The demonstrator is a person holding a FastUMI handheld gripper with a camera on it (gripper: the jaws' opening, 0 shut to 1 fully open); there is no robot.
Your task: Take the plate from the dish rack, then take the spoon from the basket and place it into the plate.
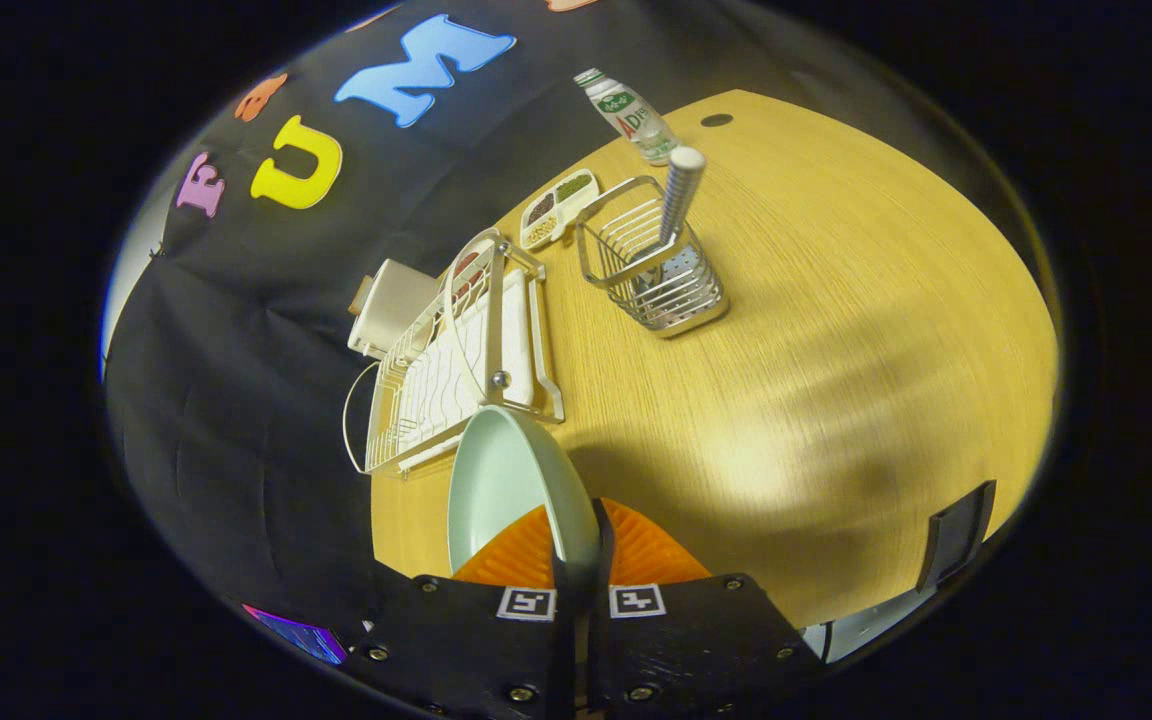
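A pale green plate (506, 480) stands on edge between my orange fingers (656, 550), held up above the wooden table. My gripper (576, 560) is shut on the plate's rim. Just beyond the plate lies the white wire dish rack (456, 370) on its tray. Farther off and to the right stands a metal wire basket (656, 270) with the spoon's ribbed white handle (681, 190) sticking up out of it.
A white box (391, 305) sits behind the rack against the black cloth wall. A divided dish of grains (558, 208) and a plastic bottle (631, 115) lie beyond the basket. A dark object (956, 535) stands at the table's near right edge.
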